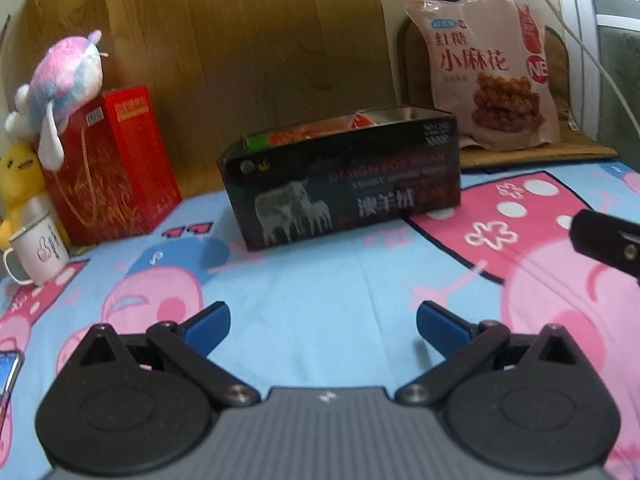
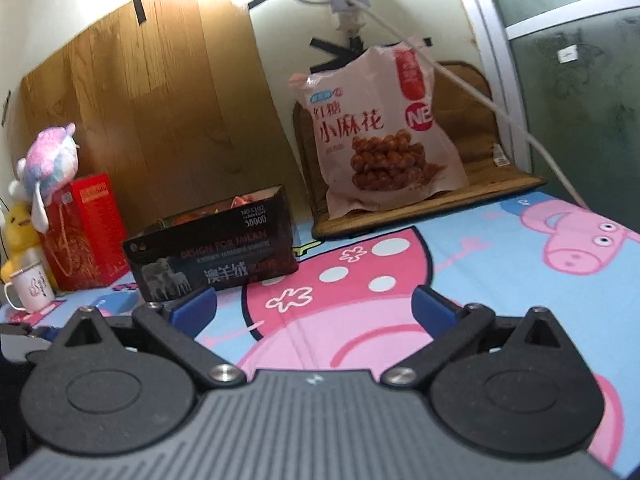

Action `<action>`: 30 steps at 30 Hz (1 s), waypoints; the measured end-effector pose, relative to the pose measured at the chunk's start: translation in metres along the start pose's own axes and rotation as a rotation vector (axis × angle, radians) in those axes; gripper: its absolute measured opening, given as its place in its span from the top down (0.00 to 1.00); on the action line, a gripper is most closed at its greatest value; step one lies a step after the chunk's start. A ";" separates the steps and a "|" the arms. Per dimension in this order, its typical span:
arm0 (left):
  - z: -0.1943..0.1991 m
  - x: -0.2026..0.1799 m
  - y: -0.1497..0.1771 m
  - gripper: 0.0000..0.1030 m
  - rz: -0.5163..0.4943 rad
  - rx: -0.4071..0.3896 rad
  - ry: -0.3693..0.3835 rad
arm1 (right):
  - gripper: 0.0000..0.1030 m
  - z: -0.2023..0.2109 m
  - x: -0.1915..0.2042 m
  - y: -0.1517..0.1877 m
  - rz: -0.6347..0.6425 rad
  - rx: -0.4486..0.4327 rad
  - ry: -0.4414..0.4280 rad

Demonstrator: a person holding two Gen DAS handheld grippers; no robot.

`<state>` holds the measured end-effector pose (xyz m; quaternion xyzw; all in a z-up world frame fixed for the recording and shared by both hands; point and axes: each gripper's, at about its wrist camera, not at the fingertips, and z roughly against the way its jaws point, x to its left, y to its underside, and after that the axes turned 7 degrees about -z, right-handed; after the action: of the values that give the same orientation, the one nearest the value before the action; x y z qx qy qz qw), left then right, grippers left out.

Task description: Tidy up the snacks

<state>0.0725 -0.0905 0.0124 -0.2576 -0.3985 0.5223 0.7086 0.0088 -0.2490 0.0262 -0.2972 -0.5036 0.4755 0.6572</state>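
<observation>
Cartoon-pig sheet (image 1: pixel 320 280) holds one dark box (image 1: pixel 340 184) of snacks and, behind it, one pink bag (image 1: pixel 488 68) upright. Two grippers, left (image 1: pixel 323 326) and right (image 2: pixel 314 306), hover low, fingers wide, empty.

Cartoon-pig sheet (image 1: pixel 320 292), dark box (image 1: pixel 344 184), red box (image 1: pixel 116 172), mug (image 1: pixel 38 252), brown mat w/ snack bag (image 1: pixel 492 76)

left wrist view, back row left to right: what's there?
White mug → red box → dark open box holding snack packets → pink snack bag propped upright at the back. The plush toys overlap the mug and red box, so I left them out.
</observation>
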 end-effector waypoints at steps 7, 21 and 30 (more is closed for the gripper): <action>-0.005 0.008 0.000 0.00 0.062 0.020 0.030 | 0.00 -0.009 0.015 0.001 0.013 -0.010 -0.004; -0.001 0.008 0.003 0.00 0.072 0.005 0.008 | 0.00 0.004 -0.002 0.003 -0.145 -0.083 -0.052; -0.002 0.006 0.003 0.00 0.064 0.019 0.008 | 0.00 0.001 -0.004 0.003 -0.159 -0.070 -0.051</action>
<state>0.0734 -0.0833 0.0108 -0.2655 -0.3825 0.5473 0.6954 0.0065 -0.2515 0.0223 -0.2668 -0.5585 0.4116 0.6689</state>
